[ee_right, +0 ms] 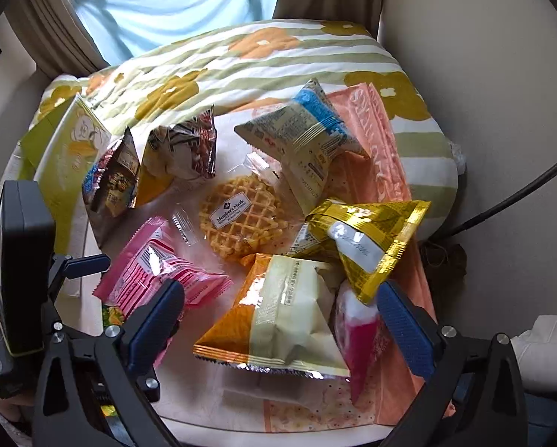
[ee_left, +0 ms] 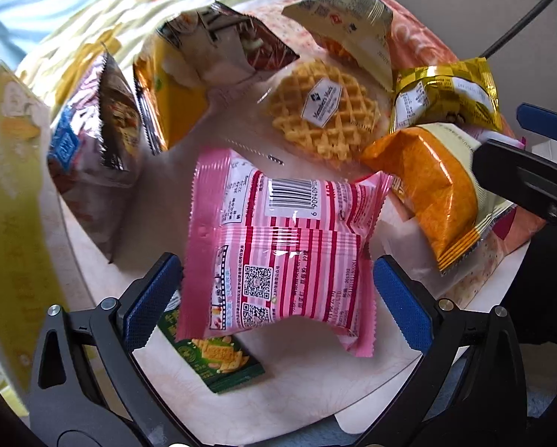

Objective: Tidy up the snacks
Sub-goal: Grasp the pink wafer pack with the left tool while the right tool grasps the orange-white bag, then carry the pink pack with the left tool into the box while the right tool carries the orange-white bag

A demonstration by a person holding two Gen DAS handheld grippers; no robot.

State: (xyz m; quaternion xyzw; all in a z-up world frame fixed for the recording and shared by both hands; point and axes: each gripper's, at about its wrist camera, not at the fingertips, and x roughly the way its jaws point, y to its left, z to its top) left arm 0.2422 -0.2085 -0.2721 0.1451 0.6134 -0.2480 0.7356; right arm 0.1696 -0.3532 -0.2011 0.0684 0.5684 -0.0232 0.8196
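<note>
While both grippers hover spread | left gripper (ee_left: 278, 290) fingers flank pink snack packet (ee_left: 282, 246), seemingly untouched, mid-surface (ee_left: 315, 380) | right gripper (ee_right: 280, 316) fingers apart over orange packet (ee_right: 278, 320), near edge

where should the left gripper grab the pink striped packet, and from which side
Grip the pink striped packet across its puffed middle, coming straight down from above. It lies flat, barcode side up, already between the open left gripper's blue pads, and its crimped ends are thin and floppy.
</note>
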